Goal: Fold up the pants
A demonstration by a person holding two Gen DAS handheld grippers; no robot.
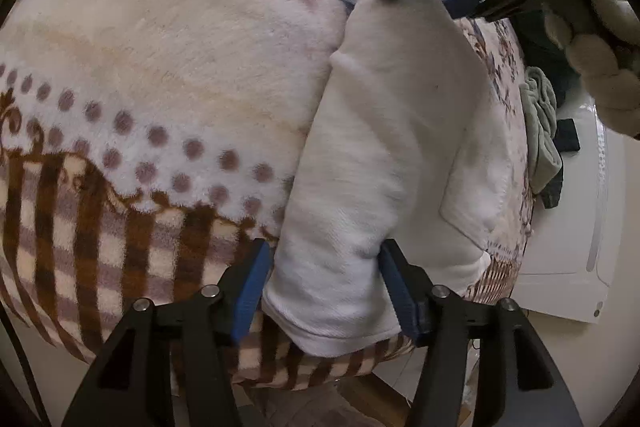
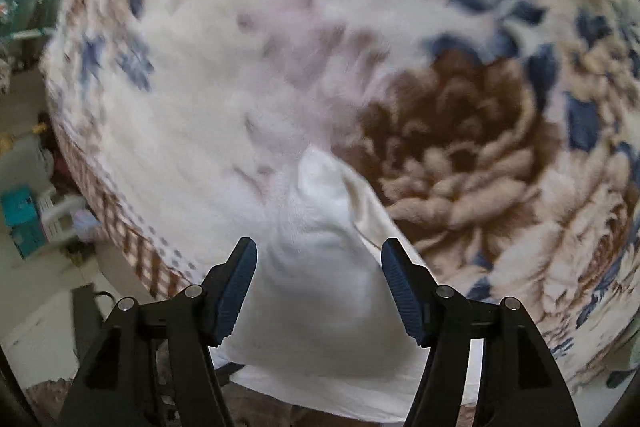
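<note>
We see a floral plush blanket covering the bed. On it lie the white pants, folded into a long strip running from 6 toward 1 o'clock. Our left gripper straddles the near end, jaws parted, pads beside the cloth, not clenched. Our right gripper stands released over the far, bunched end.

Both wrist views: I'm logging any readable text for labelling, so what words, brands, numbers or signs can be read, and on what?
None can be read.
The white pants show no tag or print.
The blanket has only flowers, dots and stripes.
The teal boxes on the floor are too small and blurred to read.
The white appliance shows no legible marking.
</note>
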